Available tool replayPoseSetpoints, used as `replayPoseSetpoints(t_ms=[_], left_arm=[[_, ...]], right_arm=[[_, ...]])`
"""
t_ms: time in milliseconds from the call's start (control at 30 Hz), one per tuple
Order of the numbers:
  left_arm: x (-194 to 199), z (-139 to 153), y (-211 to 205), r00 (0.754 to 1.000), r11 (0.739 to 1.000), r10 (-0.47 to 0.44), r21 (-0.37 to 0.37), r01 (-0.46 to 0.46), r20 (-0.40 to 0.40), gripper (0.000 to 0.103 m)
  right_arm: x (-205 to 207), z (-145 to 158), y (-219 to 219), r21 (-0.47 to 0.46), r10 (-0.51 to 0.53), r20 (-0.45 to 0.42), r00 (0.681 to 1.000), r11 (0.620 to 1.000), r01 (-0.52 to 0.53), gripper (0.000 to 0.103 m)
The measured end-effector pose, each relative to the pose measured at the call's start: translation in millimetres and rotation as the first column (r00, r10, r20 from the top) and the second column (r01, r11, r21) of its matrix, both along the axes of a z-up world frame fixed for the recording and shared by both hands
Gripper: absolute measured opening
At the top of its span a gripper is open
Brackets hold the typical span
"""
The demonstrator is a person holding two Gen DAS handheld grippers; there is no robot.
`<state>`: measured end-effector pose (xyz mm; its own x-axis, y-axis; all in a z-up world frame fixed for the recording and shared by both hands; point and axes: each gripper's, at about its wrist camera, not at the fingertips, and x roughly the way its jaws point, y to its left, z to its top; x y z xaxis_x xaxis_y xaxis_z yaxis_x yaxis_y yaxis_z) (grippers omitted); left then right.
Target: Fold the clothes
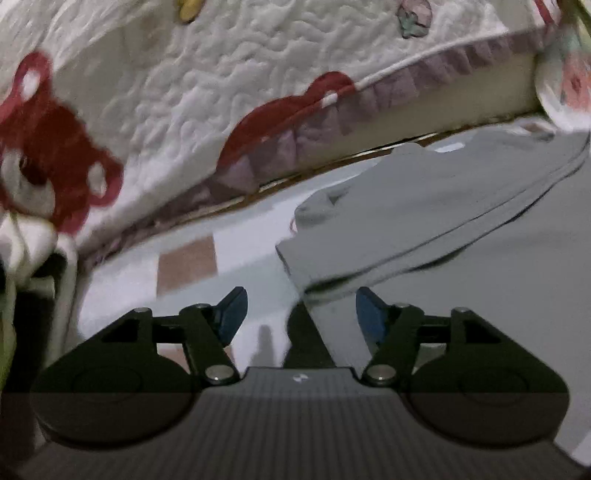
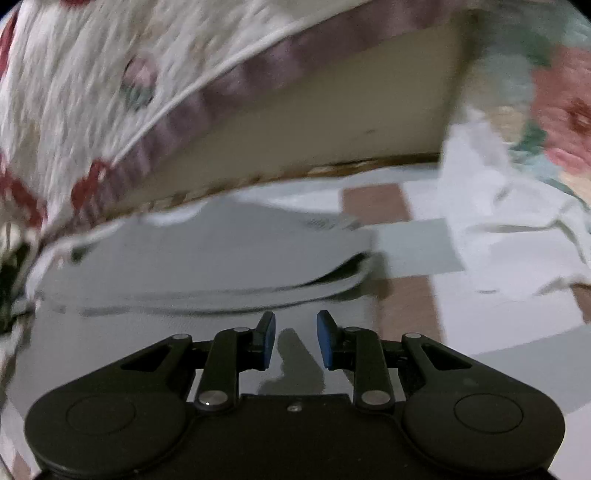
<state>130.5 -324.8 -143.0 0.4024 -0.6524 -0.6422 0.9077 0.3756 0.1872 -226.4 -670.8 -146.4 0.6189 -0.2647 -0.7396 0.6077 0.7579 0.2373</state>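
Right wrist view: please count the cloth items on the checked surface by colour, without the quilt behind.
Grey: 1, the folded grey garment
White: 1, the crumpled white cloth
Total: 2

Pale grey garment [image 1: 443, 206], plain, with stitched hems of the same grey; seen again in the right wrist view [image 2: 207, 254]. White quilt [image 1: 192, 81] with puckered stitching, printed with dark red bears [image 1: 48, 147] and small pink-and-green strawberries [image 1: 413, 16], edged with a dusty mauve ruffle [image 1: 332, 122] and white piping. Cream mattress side [image 2: 332, 110] beneath. Checked sheet [image 2: 413, 236] in white, pale blue-grey and brownish pink squares. White crumpled cloth [image 2: 491, 206] at right. Floral fabric [image 2: 565, 118] in pink, teal and cream. Black left hand-held gripper [image 1: 301, 314] with blue pads [image 1: 232, 314]; black right hand-held gripper [image 2: 295, 339] with blue pads [image 2: 325, 339].
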Motion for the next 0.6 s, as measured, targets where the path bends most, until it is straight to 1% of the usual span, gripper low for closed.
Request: replayPoseSetpoints(t_ms=[67, 133, 167, 200, 233, 267, 300, 333, 367, 400, 433, 467, 500, 533, 567, 600], left_arm=[[6, -1, -3, 0.997, 0.997, -0.076, 0.01, 0.076, -0.012, 0.065], [5, -6, -7, 0.983, 0.982, -0.179, 0.062, 0.176, 0.031, 0.065], [4, -8, -9, 0.975, 0.974, -0.214, 0.082, 0.209, 0.053, 0.066], [7, -8, -13, 0.973, 0.972, -0.223, 0.087, 0.218, 0.055, 0.067], [10, -8, -19, 0.974, 0.971, -0.223, 0.092, 0.219, 0.036, 0.067], [15, -7, -25, 0.973, 0.968, -0.23, 0.105, 0.227, 0.012, 0.067], [17, -7, -29, 0.971, 0.965, -0.24, 0.111, 0.237, 0.014, 0.067], [18, -5, -32, 0.966, 0.959, -0.26, 0.119, 0.256, 0.018, 0.06], [19, -4, -37, 0.956, 0.948, -0.293, 0.131, 0.29, 0.008, 0.039], [20, -1, -42, 0.951, 0.941, -0.308, 0.144, 0.307, -0.021, 0.026], [22, 1, -47, 0.946, 0.933, -0.321, 0.156, 0.325, -0.048, 0.018], [22, 4, -51, 0.949, 0.936, -0.313, 0.16, 0.315, -0.038, 0.014], [21, 8, -56, 0.952, 0.938, -0.304, 0.164, 0.304, -0.027, 0.013], [24, 14, -57, 0.959, 0.95, -0.285, 0.133, 0.282, 0.001, 0.012], [26, 20, -59, 0.964, 0.961, -0.263, 0.1, 0.26, 0.028, 0.012], [33, 26, -60, 0.973, 0.971, -0.231, 0.071, 0.23, 0.005, 0.011]], right_arm=[[17, 0, 6, -0.028, 0.059, -0.098, 0.993, 0.998, -0.062, 0.03], [27, -1, 10, -0.051, 0.095, -0.172, 0.981, 0.993, -0.105, 0.035], [30, -1, 10, -0.059, 0.098, -0.196, 0.976, 0.992, -0.111, 0.037], [30, -1, 9, -0.057, 0.093, -0.198, 0.976, 0.993, -0.106, 0.039], [30, 0, 8, -0.051, 0.087, -0.192, 0.978, 0.994, -0.098, 0.043], [30, -1, 5, -0.044, 0.08, -0.182, 0.98, 0.995, -0.09, 0.045], [31, -2, 4, -0.043, 0.069, -0.171, 0.983, 0.996, -0.078, 0.046], [31, -3, 2, -0.044, 0.057, -0.159, 0.986, 0.997, -0.065, 0.048], [32, -4, 1, -0.045, 0.044, -0.147, 0.988, 0.998, -0.051, 0.049], [33, -4, 0, -0.045, 0.029, -0.133, 0.991, 0.998, -0.035, 0.053], [34, -4, -1, -0.049, 0.01, -0.123, 0.992, 0.999, -0.016, 0.056], [35, -5, -2, -0.054, -0.01, -0.115, 0.993, 0.999, 0.004, 0.058], [37, -6, -3, -0.062, -0.02, -0.112, 0.993, 0.998, 0.013, 0.063], [39, -8, -3, -0.071, -0.026, -0.113, 0.993, 0.997, 0.018, 0.068], [40, -9, -3, -0.08, -0.032, -0.113, 0.993, 0.996, 0.023, 0.069], [42, -11, -2, -0.103, -0.025, -0.119, 0.993, 0.995, 0.013, 0.069]])
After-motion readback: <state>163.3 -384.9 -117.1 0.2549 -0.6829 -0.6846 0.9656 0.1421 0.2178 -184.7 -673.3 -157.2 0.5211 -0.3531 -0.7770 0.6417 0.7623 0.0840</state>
